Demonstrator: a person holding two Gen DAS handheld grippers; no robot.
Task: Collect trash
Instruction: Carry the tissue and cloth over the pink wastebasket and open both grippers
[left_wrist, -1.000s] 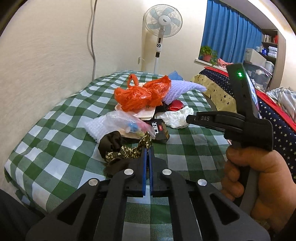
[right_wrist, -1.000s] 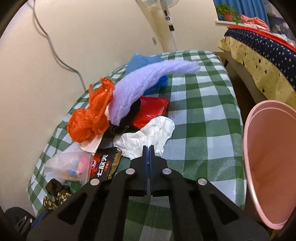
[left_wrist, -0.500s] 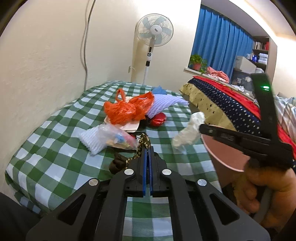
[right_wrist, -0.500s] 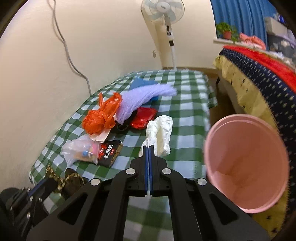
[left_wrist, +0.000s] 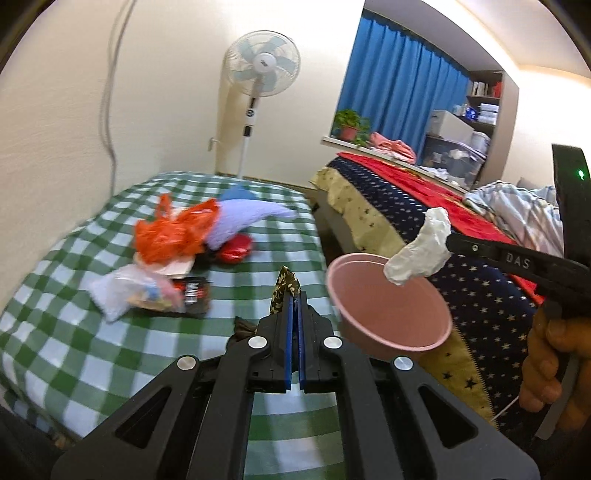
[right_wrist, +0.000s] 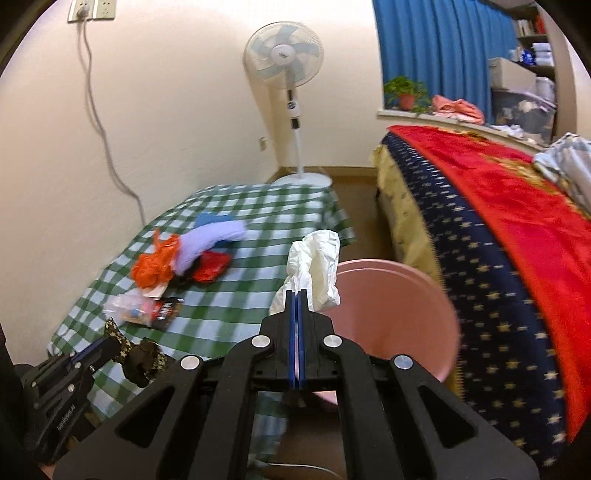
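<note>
Right claw (right_wrist: 297, 295) clenched on the white tissue (right_wrist: 314, 266), now lifted off the checked bench (right_wrist: 258, 206) to above the pink bin (right_wrist: 391, 314) beyond its right edge. Left claw (left_wrist: 293, 299) grips a patterned wrapper (left_wrist: 284, 291), likewise raised. Release into the bin comes next.

two tools (left_wrist: 294, 301) (right_wrist: 297, 295), one pink bin (left_wrist: 391, 325), one fan (left_wrist: 263, 68), one orange bag (left_wrist: 173, 230), one white tissue (right_wrist: 314, 269), one potted plant (right_wrist: 406, 94).
</note>
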